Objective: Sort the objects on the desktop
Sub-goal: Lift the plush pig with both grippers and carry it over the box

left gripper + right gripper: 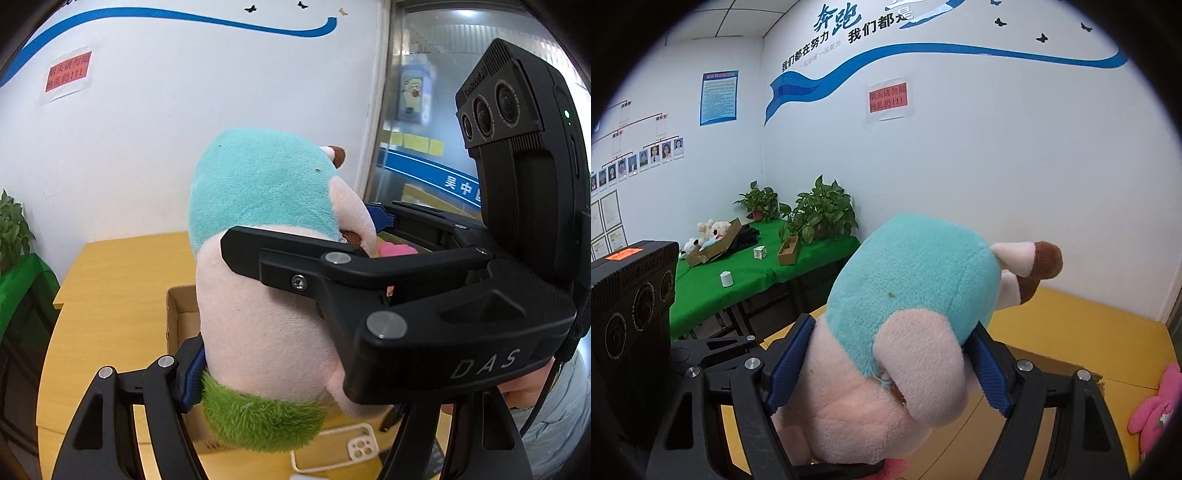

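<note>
Both grippers clamp one plush toy: the right gripper squeezes its middle, the left gripper pinches near its green-furred end. Likely a shared grip because it is bulky and floppy. Toy hangs above the yellow table and open cardboard box; pink body, teal shirt, brown-tipped limbs.

- Both views are bright and evenly lit, with soft indoor light and no hard shadows on the white wall.
- Fisheye distortion bends the blue wall stripe and curves the yellow table; black vignette fills every corner.
- The glass door at far right carries pale reflections and a hazy glare.
- The plush toy looks sharp, its nap visible; slight softness shows near the frame edges.
- Dim shade lies under the green-covered table.
</note>
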`<state>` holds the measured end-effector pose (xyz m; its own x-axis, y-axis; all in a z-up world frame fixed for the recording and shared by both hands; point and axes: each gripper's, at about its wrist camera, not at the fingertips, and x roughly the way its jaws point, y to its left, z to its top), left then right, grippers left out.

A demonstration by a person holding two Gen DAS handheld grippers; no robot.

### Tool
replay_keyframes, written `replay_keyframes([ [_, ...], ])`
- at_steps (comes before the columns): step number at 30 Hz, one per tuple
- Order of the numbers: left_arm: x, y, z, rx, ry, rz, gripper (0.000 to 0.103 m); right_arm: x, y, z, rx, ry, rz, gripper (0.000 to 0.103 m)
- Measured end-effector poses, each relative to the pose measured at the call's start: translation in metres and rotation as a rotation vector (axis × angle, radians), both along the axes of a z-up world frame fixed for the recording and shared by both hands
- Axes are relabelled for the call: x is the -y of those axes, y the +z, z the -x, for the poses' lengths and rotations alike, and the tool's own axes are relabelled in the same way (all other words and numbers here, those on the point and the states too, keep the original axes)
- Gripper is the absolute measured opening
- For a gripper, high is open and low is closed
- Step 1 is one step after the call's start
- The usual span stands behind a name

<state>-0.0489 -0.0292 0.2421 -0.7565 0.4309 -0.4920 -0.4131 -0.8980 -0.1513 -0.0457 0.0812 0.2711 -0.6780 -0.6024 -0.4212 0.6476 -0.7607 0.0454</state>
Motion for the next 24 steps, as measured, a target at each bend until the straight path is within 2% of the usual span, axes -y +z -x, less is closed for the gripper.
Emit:
replay_keyframes([
  [4, 0.009, -0.016, 0.043, 0.05, 0.025, -0.016, 0.077, 0.006, -0.019, 0.046, 0.047, 0.027, -0.021, 0.08],
  [10, 0.024, -0.058, 0.108, 0.162, 0.084, -0.013, 0.077, 0.022, -0.06, 0.109, 0.156, 0.075, -0.021, 0.08],
  [17, 0.039, -0.11, 0.183, 0.293, 0.12, -0.003, 0.077, 0.034, -0.117, 0.18, 0.277, 0.103, 0.017, 0.08],
  [24, 0.039, -0.163, 0.237, 0.423, 0.138, 0.019, 0.077, 0.029, -0.182, 0.23, 0.382, 0.083, 0.048, 0.08],
])
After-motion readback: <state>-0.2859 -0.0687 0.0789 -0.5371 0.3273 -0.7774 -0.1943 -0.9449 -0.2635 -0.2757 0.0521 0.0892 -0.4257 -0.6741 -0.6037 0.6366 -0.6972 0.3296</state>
